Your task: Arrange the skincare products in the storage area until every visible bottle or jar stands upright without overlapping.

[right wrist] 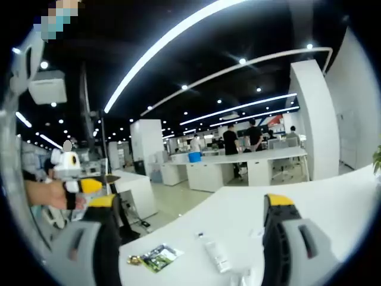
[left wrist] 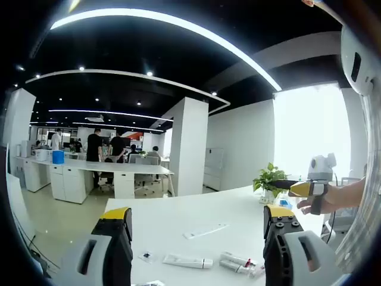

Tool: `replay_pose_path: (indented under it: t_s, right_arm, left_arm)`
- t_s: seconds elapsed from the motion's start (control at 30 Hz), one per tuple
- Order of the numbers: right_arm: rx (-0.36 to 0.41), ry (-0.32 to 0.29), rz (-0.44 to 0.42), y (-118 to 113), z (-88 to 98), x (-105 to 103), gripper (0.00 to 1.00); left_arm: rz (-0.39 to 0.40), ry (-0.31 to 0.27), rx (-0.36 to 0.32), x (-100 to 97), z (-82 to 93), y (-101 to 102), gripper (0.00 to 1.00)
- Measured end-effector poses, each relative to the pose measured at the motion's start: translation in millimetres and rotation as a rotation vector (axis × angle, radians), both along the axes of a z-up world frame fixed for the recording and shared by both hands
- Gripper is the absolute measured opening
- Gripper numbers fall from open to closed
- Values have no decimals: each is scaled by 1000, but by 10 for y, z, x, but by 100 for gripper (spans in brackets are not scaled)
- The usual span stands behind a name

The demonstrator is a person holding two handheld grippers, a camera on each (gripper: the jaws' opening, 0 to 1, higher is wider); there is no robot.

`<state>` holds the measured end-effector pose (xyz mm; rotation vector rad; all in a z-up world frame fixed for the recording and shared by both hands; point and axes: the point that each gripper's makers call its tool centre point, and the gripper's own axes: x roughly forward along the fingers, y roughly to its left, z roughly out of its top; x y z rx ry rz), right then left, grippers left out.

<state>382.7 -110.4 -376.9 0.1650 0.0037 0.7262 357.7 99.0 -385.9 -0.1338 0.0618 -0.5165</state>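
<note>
My left gripper [left wrist: 196,214] is open above the white table [left wrist: 166,217], with nothing between its jaws. Below it, near the front, a white tube [left wrist: 187,261] lies flat, and two more small tubes [left wrist: 238,262] lie side by side to its right. A tiny sachet [left wrist: 146,256] and a flat clear strip [left wrist: 205,231] lie nearby. My right gripper [right wrist: 191,202] is open too, hanging over the same table [right wrist: 250,211]. Under it a white tube [right wrist: 214,253] lies on its side beside a colourful packet [right wrist: 156,257]. The right gripper [left wrist: 300,189] enters the left gripper view, held by a hand [left wrist: 333,199].
A potted plant [left wrist: 269,179] stands at the table's far right corner. The left gripper [right wrist: 83,186] and a hand [right wrist: 50,193] show at the left of the right gripper view. Office desks, a blue bin [right wrist: 194,157] and standing people [left wrist: 95,149] are far behind.
</note>
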Motion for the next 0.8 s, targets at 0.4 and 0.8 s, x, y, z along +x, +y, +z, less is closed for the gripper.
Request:
replay_pose_path:
  t_s: [0.4, 0.8]
  right_arm:
    - [10, 44, 14, 57, -36, -42, 99]
    - [24, 51, 42, 141, -2, -36, 99]
  left_arm:
    - [-3, 6, -17, -83, -45, -2, 93]
    - [17, 19, -41, -130, -97, 72, 93]
